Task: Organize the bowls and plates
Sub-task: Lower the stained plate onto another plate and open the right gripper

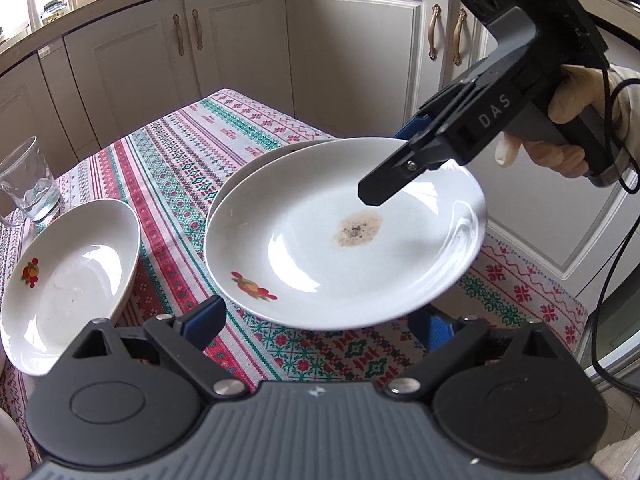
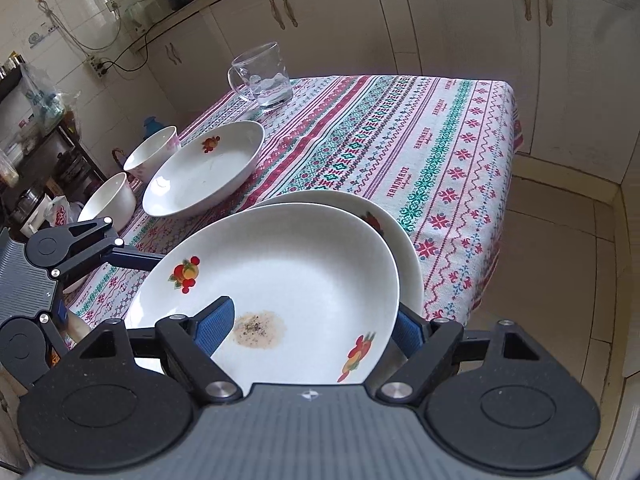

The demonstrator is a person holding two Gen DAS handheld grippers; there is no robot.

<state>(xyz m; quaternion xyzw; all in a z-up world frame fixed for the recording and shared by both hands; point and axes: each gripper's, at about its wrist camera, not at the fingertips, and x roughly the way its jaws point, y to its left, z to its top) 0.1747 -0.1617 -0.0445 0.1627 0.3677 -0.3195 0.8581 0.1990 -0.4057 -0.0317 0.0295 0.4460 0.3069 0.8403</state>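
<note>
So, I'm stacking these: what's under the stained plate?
Under the stained plate, a second white plate shows at the far rim; its middle is covered.

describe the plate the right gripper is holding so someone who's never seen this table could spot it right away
On the table with the patterned tablecloth, look at the near corner, where two white plates overlap. It is the upper plate, pinched at its rim by the right gripper above the lower plate. Unlike the deep plate further left, it has a brown speckled stain near its middle.

Right claw (image 2: 312, 332) clamped; left claw (image 1: 320, 320) apparently open
</note>
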